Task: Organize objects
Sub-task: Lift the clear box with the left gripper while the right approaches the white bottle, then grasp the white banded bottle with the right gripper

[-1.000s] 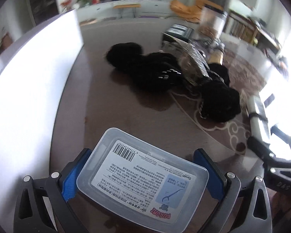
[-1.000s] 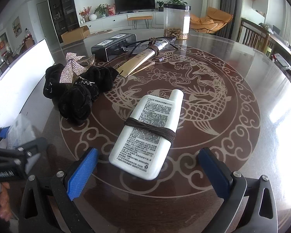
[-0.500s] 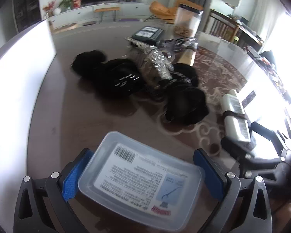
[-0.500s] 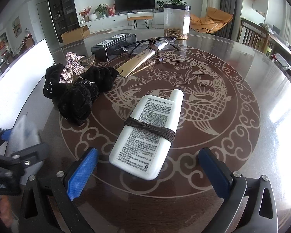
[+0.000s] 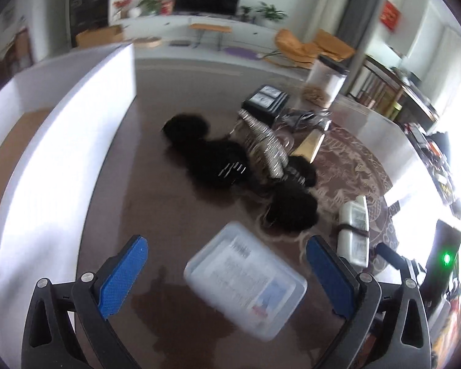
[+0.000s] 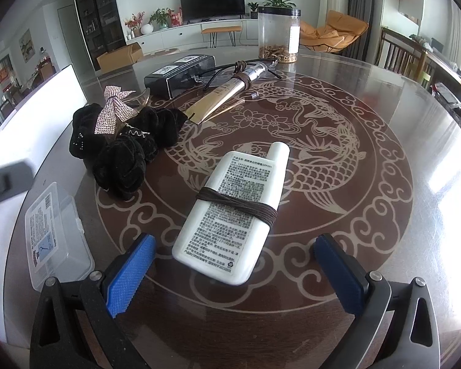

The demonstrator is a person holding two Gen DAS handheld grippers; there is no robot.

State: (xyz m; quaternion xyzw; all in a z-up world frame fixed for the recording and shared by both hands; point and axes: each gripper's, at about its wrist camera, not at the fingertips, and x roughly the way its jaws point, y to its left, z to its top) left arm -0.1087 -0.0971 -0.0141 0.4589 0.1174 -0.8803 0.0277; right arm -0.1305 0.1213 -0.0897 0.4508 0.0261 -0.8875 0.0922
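Left hand-held gripper now spread w/ clear box released onto surface. Right hand-held gripper spread around white bottle, likely next.

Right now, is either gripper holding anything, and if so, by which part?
Nothing is held. The left gripper stands open over the clear plastic box, which lies on the table; the right gripper is open around the white bottle.

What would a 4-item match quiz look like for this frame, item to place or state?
Items:
1. white bottle
2. clear plastic box
3. rhinestone bow
4. clear jar

Descriptions:
A. holds brown bits at its bottom
B. lies on the black scrunchies
C. flat at the table's left edge
D. wrapped with a brown cord

Pairs: 1-D, 2-C, 3-B, 4-A
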